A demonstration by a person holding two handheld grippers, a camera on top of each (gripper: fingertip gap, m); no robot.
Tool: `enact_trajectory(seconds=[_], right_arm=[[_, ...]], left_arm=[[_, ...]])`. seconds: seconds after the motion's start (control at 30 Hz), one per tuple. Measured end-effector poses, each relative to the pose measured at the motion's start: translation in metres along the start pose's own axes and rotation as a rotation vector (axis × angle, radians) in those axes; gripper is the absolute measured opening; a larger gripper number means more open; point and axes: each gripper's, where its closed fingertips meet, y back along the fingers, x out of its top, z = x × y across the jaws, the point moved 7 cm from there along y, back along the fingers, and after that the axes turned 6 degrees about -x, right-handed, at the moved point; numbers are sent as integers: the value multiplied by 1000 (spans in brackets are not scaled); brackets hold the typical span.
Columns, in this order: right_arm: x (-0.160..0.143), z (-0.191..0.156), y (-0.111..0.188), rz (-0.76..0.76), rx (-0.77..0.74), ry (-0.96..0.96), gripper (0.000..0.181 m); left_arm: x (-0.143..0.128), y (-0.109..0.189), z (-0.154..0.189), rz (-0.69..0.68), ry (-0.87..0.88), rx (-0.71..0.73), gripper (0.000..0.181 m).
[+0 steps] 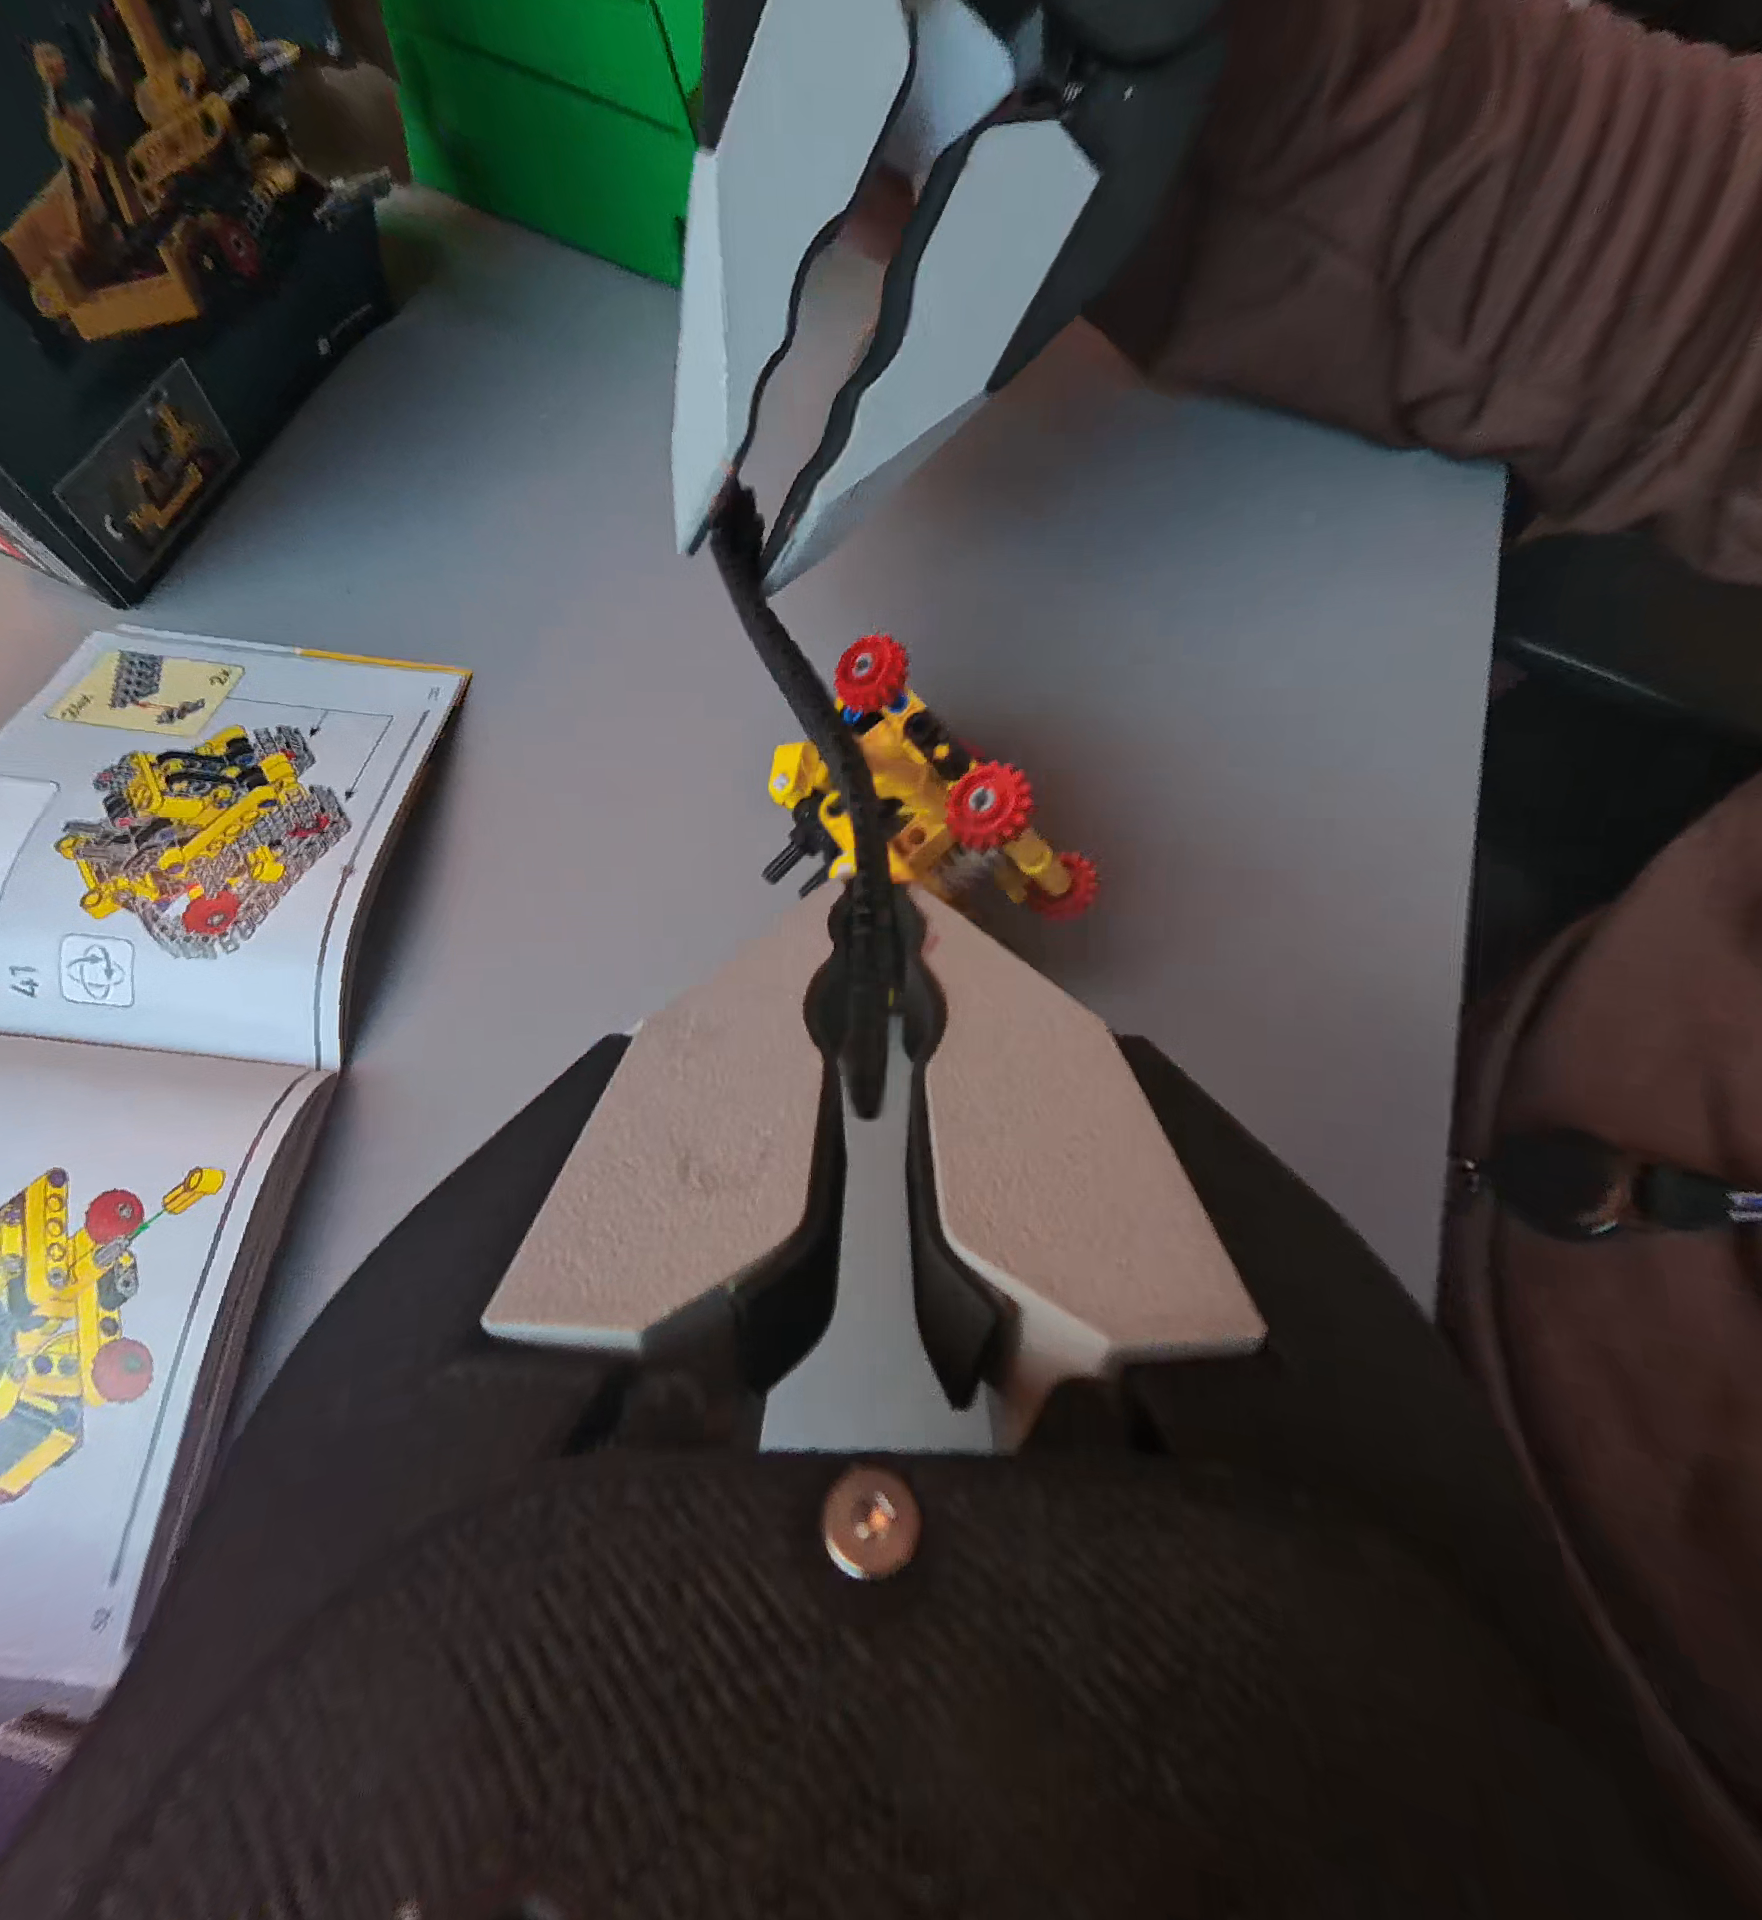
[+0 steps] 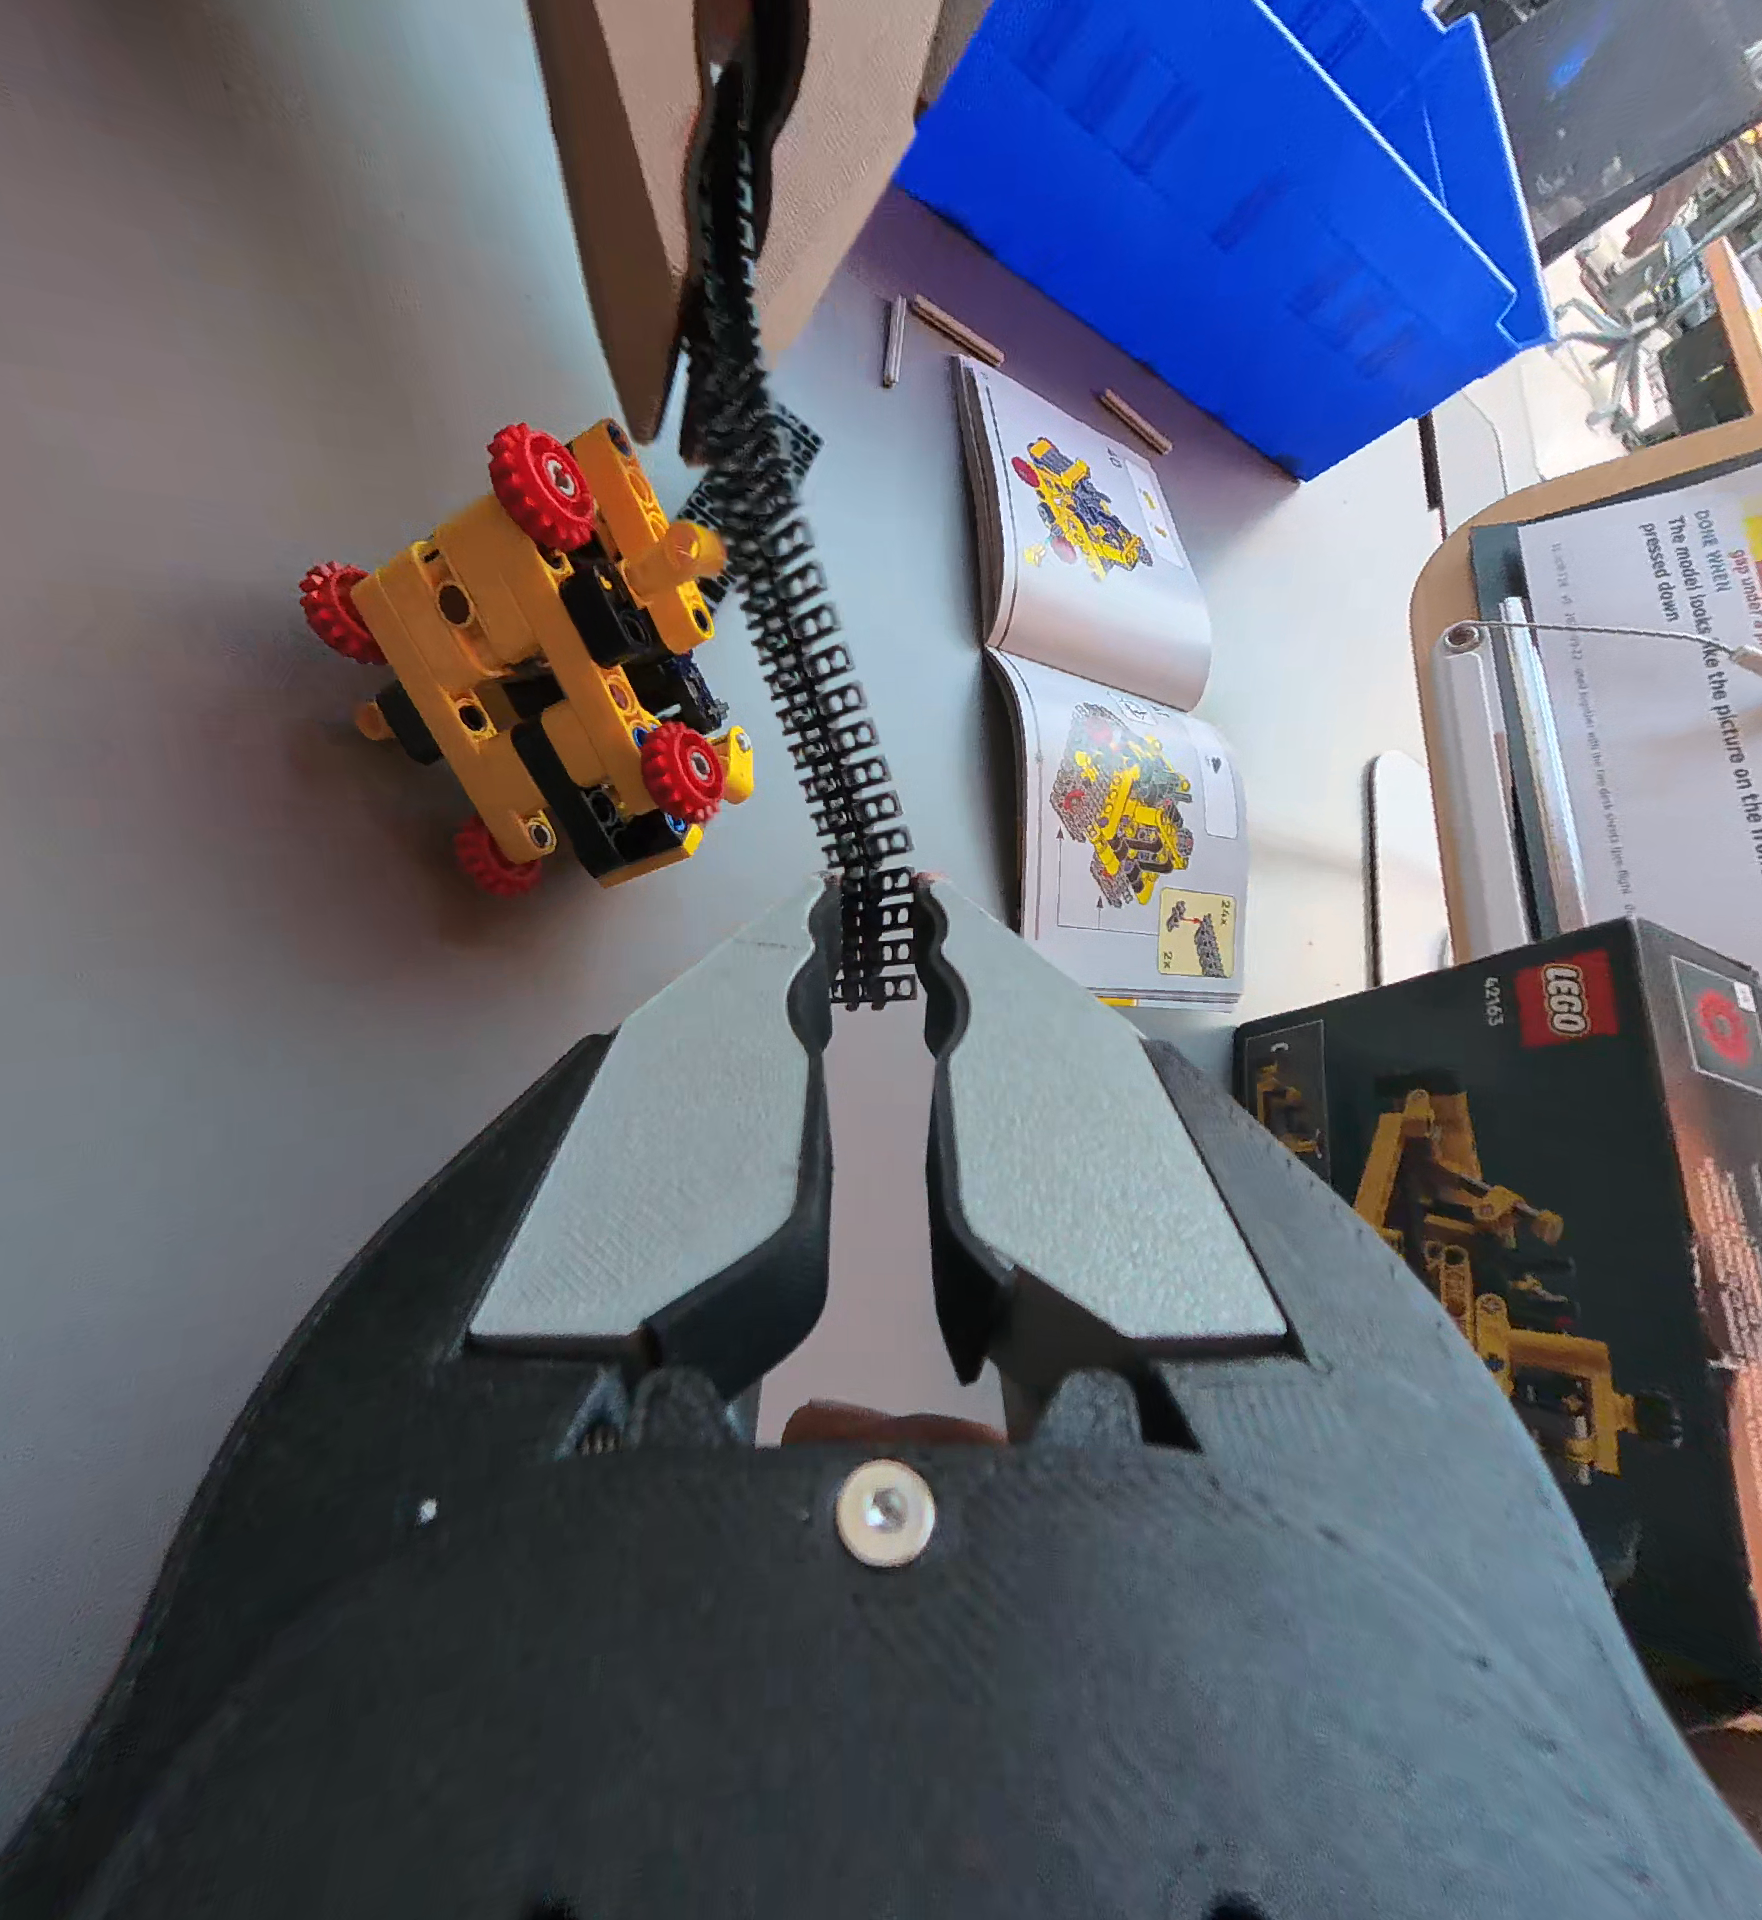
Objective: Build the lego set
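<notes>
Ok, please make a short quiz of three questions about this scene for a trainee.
1. True or false: the black track is held at both ends, by the left tool and the right tool.
2. What colour are the gears on the yellow model?
3. The open instruction booklet lies on: A) the grey table B) the set's box C) the model.

Key: 1 true; 2 red; 3 A.

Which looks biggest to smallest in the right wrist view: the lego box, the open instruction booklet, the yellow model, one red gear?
1. lego box, though it sits nearest the camera
2. open instruction booklet
3. yellow model, looking close to the booklet, so unsure
4. red gear
</notes>
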Motion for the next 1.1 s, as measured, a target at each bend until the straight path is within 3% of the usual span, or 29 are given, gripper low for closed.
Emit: enact_trajectory(seconds=[0.2, 0.6, 1.1], right_arm=[[-4, 1, -1, 12, 5, -29, 10], [-6, -10, -6, -9, 90, -32, 10], [-9, -14, -5, -4, 162, -72, 10]], left_arm=[[13, 0, 6, 28, 2, 70, 0], [1, -3, 10, 4, 70, 58, 0], [-4, -5, 19, 145, 167, 91, 1]])
